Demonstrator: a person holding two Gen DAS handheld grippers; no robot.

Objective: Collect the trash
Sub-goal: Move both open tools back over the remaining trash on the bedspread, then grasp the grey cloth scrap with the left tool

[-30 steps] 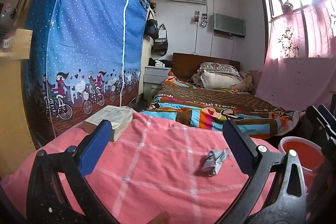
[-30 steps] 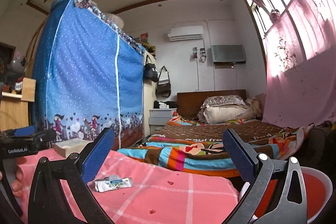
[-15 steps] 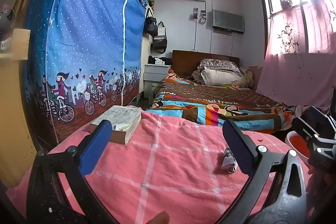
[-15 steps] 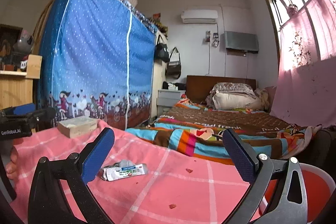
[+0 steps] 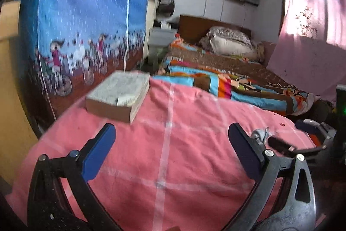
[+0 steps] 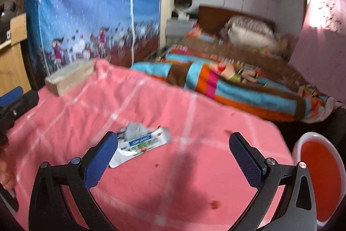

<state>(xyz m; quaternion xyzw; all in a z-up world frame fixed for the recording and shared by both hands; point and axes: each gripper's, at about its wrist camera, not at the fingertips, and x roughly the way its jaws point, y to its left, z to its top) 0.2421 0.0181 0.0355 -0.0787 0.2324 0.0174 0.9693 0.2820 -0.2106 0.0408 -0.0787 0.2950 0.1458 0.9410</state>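
A crumpled white wrapper (image 6: pixel 140 143) with blue and green print lies flat on the pink checked cloth (image 6: pixel 194 187), just beyond the left fingertip of my right gripper (image 6: pixel 173 148), which is open and empty. In the left wrist view the same wrapper (image 5: pixel 260 133) shows as a grey crumple behind the right finger of my left gripper (image 5: pixel 172 140), also open and empty. The right gripper's tip (image 5: pixel 281 144) reaches in from the right beside the wrapper. A red bin with a white rim (image 6: pixel 320 179) stands low at the right edge of the cloth.
A thick book (image 5: pixel 120 96) lies on the cloth's far left corner. A blue fabric wardrobe (image 5: pixel 86 14) stands at the left. A bed with a striped blanket (image 6: pixel 237 88) lies beyond the table. Small red crumbs (image 6: pixel 214 204) dot the cloth.
Both grippers have dipped down and moved forward over the cloth. The right gripper has come close to the wrapper, which now sits by its left finger. The views are motion-blurred.
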